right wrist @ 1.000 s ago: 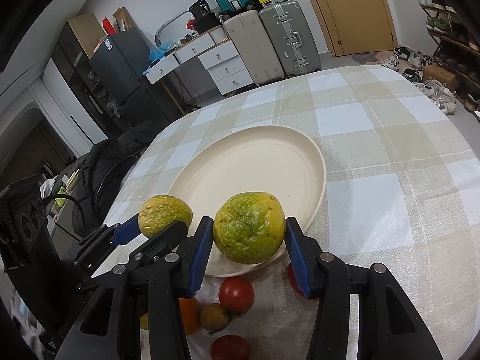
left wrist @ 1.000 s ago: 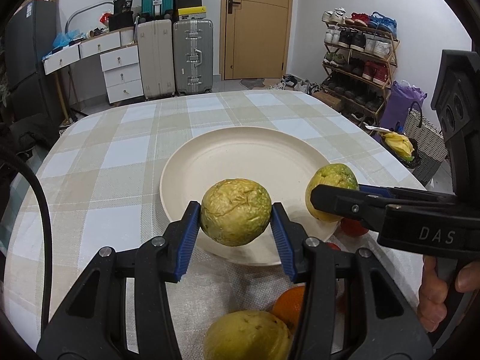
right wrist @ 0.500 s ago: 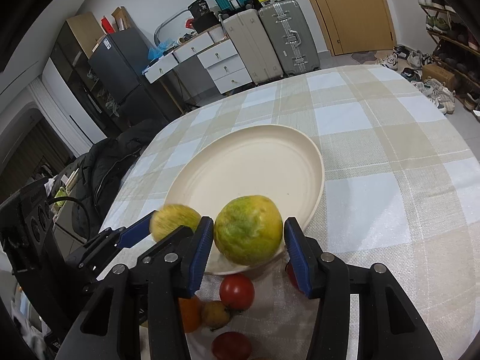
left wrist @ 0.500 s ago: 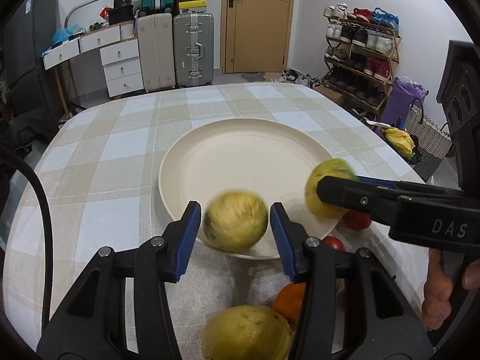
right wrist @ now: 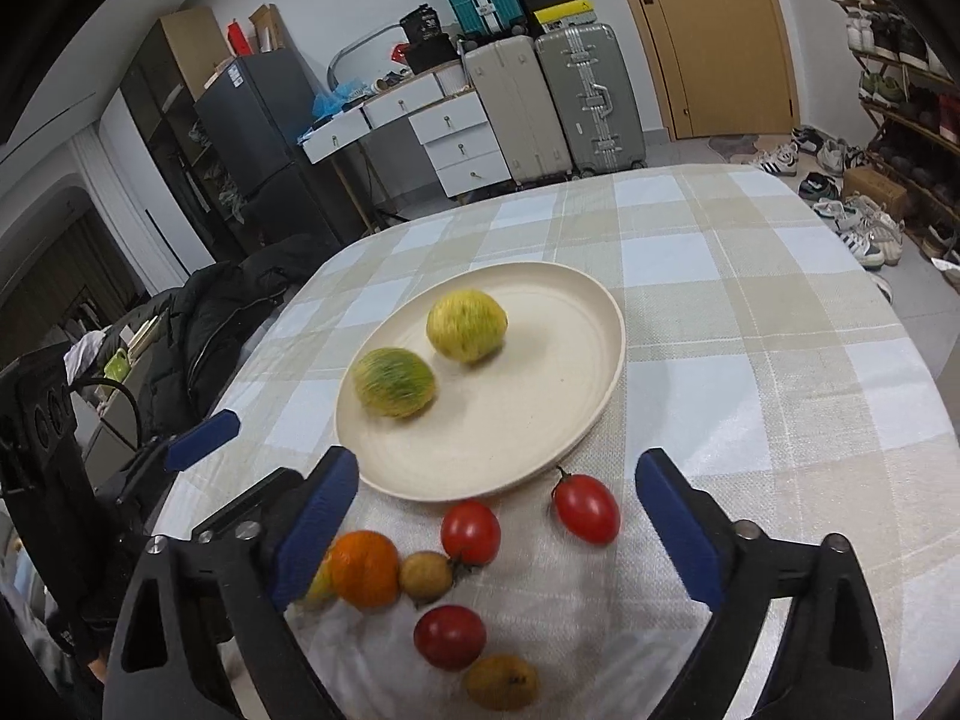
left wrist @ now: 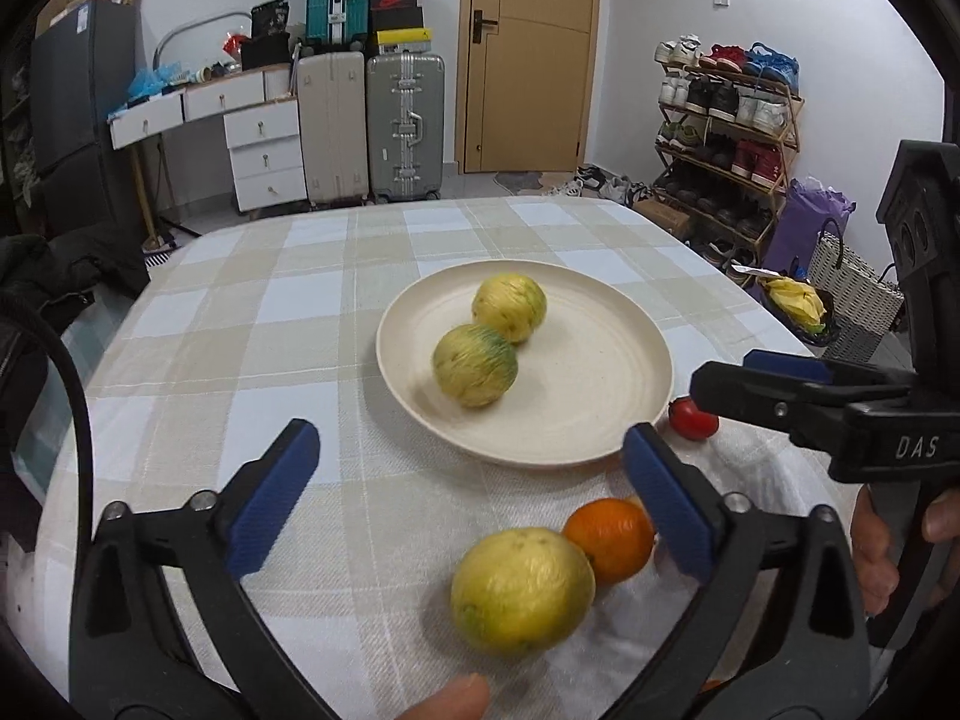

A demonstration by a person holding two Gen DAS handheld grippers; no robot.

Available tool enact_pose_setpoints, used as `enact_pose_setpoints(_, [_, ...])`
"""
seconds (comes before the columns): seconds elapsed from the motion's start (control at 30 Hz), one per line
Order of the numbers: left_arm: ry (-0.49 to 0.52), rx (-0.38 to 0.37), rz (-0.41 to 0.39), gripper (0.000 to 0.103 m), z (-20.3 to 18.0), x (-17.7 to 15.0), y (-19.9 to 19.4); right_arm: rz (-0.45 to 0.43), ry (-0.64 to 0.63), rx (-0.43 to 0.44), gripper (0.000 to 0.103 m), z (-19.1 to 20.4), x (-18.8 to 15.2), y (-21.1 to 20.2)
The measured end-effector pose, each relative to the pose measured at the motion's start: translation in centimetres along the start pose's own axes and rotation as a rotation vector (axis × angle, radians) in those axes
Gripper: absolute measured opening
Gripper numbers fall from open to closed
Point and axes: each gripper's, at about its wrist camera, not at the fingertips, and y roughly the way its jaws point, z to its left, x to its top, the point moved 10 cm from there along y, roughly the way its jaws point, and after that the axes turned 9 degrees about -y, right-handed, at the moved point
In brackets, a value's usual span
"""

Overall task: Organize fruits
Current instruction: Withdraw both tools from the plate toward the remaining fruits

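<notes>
Two yellow-green round fruits lie on the cream plate [left wrist: 588,414]: one nearer [left wrist: 475,366] and one farther [left wrist: 509,307]. They also show in the right wrist view, the greener one [right wrist: 393,383] left of the yellower one [right wrist: 467,325], on the plate [right wrist: 528,438]. My left gripper [left wrist: 468,495] is open and empty, above the cloth in front of the plate. My right gripper [right wrist: 495,525] is open and empty, over loose fruit. A third yellow-green fruit [left wrist: 521,589] and an orange [left wrist: 611,539] lie near the left gripper.
On the white cloth before the plate lie three red tomatoes [right wrist: 471,531] [right wrist: 585,508] [right wrist: 449,636], an orange [right wrist: 363,568] and two small brownish fruits [right wrist: 426,577] [right wrist: 501,682]. The right gripper's body [left wrist: 840,408] is to the right of the plate. The table has a checked cloth [right wrist: 750,312].
Both grippers have opened and let go of their yellow-green fruits, which now lie on the plate, blurred as if rolling. Both grippers have drawn back from the plate.
</notes>
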Motion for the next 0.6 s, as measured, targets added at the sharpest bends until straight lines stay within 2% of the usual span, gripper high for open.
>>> enact_pose_setpoints(0.03, [0.007, -0.001, -0.008, 0.102, 0.0, -0.1, -0.6, -0.004, -0.008, -0.004, 0.103, 0.1, -0.1, -0.3])
enact_pose_setpoints(0.3, [0.041, -0.016, -0.017, 0.102, -0.1, -1.7, -4.8, -0.007, -0.054, -0.019, 0.103, 0.7, -1.4, -2.0])
enact_pose_setpoints(0.5, [0.011, -0.036, -0.024, 0.102, 0.2, -2.6, -7.0, 0.006, -0.078, -0.034, 0.103, 0.8, -2.7, -2.8])
enact_pose_setpoints(0.6, [0.028, -0.026, -0.032, 0.102, 0.0, -3.0, -7.9, 0.01, -0.1, -0.045, 0.103, 1.0, -3.3, -3.4])
